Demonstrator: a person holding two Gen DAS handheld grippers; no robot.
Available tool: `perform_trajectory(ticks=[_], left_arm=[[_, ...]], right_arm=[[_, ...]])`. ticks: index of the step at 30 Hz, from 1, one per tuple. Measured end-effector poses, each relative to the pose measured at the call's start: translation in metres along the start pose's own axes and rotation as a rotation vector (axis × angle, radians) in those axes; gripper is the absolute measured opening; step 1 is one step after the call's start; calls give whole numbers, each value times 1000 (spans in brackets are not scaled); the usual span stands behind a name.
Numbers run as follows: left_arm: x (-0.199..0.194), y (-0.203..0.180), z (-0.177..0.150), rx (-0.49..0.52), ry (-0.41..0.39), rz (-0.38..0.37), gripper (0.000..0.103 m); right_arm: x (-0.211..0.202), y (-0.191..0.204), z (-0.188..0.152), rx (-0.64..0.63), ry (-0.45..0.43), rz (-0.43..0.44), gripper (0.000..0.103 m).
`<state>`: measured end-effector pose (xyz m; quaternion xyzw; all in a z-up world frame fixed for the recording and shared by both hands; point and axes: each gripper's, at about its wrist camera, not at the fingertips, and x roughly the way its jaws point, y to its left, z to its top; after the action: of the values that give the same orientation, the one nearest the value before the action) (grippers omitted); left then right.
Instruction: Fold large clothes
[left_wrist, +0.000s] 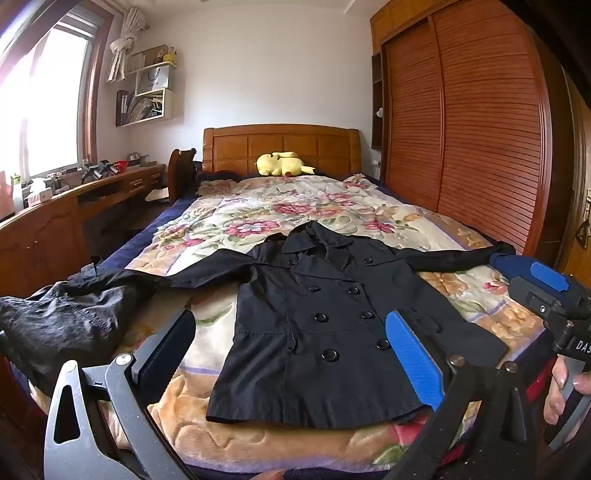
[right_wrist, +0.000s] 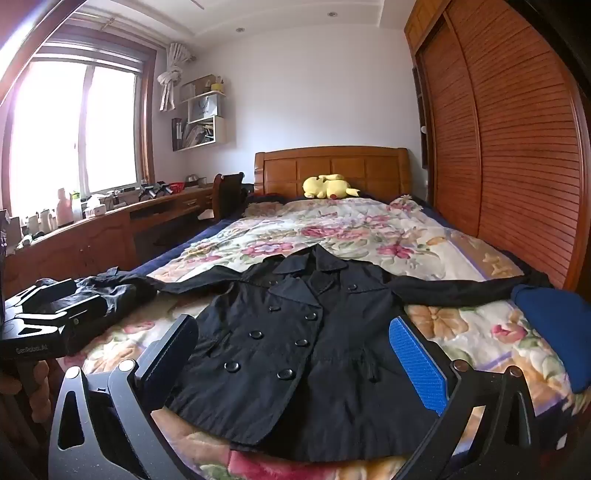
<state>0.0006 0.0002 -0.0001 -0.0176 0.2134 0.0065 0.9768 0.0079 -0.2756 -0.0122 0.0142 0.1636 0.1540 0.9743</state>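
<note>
A black double-breasted coat (left_wrist: 317, 325) lies flat, front up, on the floral bedspread (left_wrist: 258, 210), collar toward the headboard, both sleeves spread out sideways. It also shows in the right wrist view (right_wrist: 295, 343). My left gripper (left_wrist: 291, 343) is open and empty, hovering above the coat's hem near the foot of the bed. My right gripper (right_wrist: 295, 350) is open and empty, also above the hem. The right gripper shows in the left wrist view (left_wrist: 546, 291) at the far right; the left gripper shows in the right wrist view (right_wrist: 51, 317) at the far left.
A second dark garment (left_wrist: 62, 321) lies crumpled at the bed's left edge. A blue cloth (right_wrist: 554, 328) sits at the right edge. A yellow plush toy (left_wrist: 280, 164) lies by the headboard. A wooden desk (left_wrist: 55, 218) stands left, a wardrobe (left_wrist: 461, 129) right.
</note>
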Motion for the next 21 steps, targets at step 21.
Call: perform_trajectory(ticks=[21], left_arm=[[-11,0,0,5,-33,19,103]], right_arm=[[0,0,-1,-3,8,-7,103]])
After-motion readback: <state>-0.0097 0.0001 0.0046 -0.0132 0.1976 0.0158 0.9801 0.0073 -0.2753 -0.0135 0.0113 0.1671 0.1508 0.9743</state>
